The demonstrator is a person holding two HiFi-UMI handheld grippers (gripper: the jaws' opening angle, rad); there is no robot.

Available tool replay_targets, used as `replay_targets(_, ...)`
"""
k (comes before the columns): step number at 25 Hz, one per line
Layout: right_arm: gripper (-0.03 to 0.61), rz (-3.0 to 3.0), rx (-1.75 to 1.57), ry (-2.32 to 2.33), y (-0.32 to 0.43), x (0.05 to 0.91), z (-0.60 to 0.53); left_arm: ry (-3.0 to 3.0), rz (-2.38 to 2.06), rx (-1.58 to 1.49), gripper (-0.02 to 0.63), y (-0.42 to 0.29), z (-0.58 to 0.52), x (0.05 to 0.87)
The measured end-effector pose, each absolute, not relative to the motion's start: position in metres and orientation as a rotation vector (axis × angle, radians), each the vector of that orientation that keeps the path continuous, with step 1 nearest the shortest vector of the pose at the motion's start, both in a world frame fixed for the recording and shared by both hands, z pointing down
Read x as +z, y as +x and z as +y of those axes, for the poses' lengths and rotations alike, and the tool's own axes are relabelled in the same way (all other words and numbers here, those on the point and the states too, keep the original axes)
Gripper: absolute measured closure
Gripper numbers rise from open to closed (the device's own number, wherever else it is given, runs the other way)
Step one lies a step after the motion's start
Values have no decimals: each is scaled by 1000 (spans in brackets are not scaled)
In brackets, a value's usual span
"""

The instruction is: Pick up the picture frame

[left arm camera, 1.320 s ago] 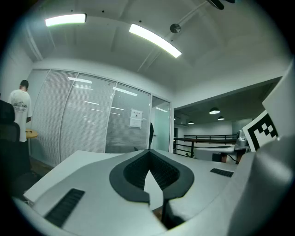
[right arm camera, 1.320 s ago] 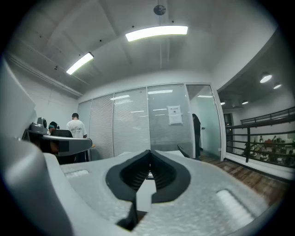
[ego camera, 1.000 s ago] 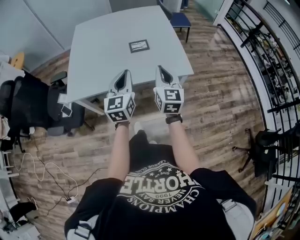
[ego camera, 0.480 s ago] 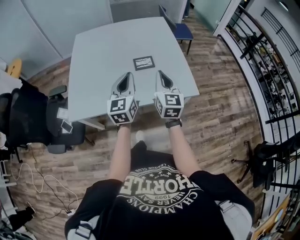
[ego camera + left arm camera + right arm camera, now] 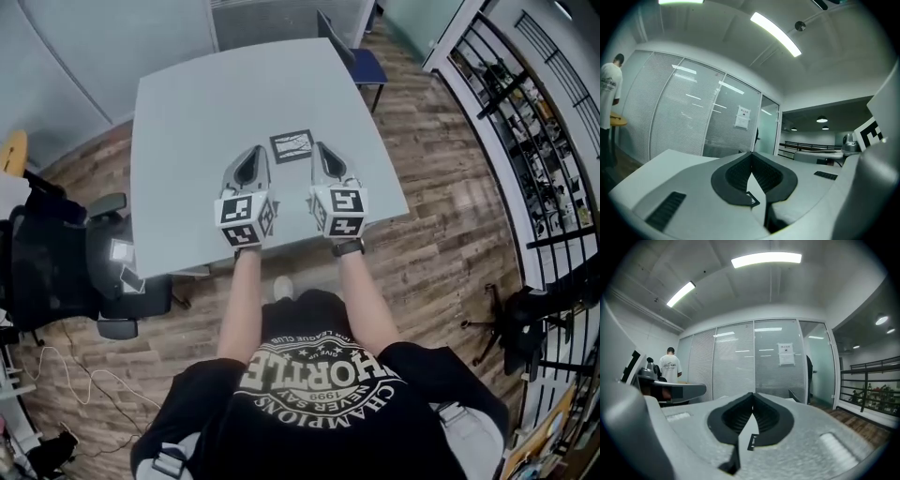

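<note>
Fingers (image 5: 684, 183) of left gripper (image 5: 256, 148) and right gripper (image 5: 318, 145) closed, empty; picture frame (image 5: 292, 145) flat, long axis crosswise

picture frame (image 5: 292, 145): picture inside too small to tell | notice (image 5: 786, 354) on glass wall: print unreadable | wearer's torso (image 5: 319, 412): cut off at bottom edge | dark office chair (image 5: 56, 267): clipped by left edge

Bright ceiling strips (image 5: 766, 258) light sharp, fisheye-curved, dark-cornered views.
</note>
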State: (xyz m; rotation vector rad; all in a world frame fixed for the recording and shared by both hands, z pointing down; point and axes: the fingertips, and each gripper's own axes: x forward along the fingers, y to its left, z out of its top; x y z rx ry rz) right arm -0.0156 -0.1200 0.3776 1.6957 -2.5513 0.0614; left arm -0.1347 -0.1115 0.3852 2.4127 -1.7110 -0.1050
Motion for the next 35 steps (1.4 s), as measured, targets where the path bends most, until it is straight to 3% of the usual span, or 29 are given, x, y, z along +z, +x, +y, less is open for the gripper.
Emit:
replay_targets(19, 580, -2368, 274, 1618, -8, 469, -267, 2302, -1605, 86, 607, -137, -256, 475)
replay_targets(35, 578, -2223, 520, 1470, 25, 587, -355, 2108, -1495, 307, 606, -103, -336, 597)
